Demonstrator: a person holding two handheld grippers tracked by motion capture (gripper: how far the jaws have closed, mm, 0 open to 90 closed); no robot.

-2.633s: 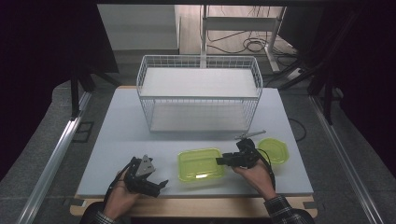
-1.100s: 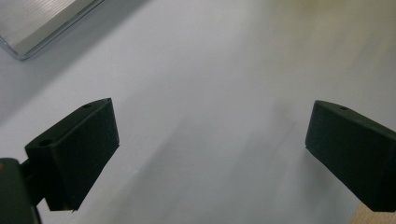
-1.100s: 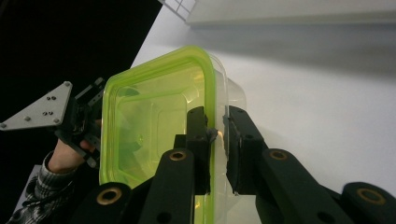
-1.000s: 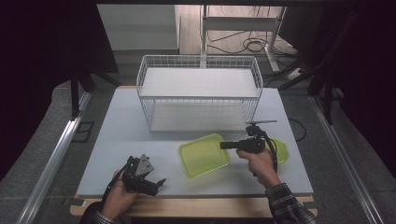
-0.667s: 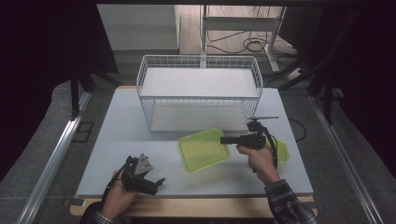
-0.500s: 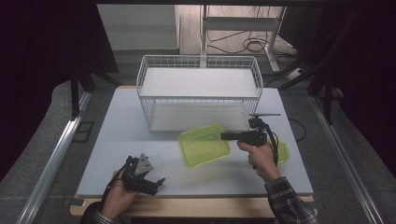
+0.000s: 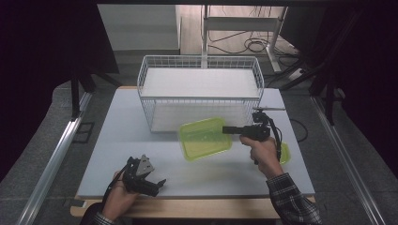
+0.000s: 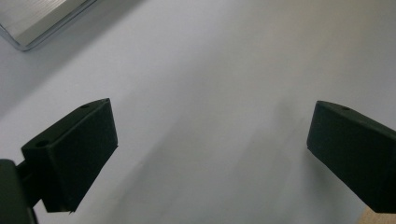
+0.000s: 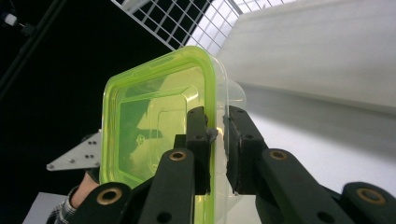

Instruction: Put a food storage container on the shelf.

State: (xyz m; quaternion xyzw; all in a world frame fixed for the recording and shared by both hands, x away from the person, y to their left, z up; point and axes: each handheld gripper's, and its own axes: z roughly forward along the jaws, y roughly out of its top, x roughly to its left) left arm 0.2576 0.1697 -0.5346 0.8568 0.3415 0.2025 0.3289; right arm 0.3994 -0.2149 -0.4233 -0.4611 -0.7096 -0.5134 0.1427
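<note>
Between the jaws of the right gripper [image 7: 228, 130], a green container [image 7: 204, 138] is clamped by its rim, tilted clear of the table [image 7: 94, 140], just before the wire basket [image 7: 199, 96]; the left gripper [image 7: 159, 182] rests apart, jaws wide.

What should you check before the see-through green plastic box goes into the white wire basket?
1. Grip: right gripper fingers pinch the see-through green plastic box by its wall: ok.
2. Box off the white table: ok.
3. Box level: tilted, not ok.
4. White wire basket open on top: ok.
5. Left gripper open, low by the table's near edge, out of the way: ok.
6. Box empty: cannot tell.
</note>
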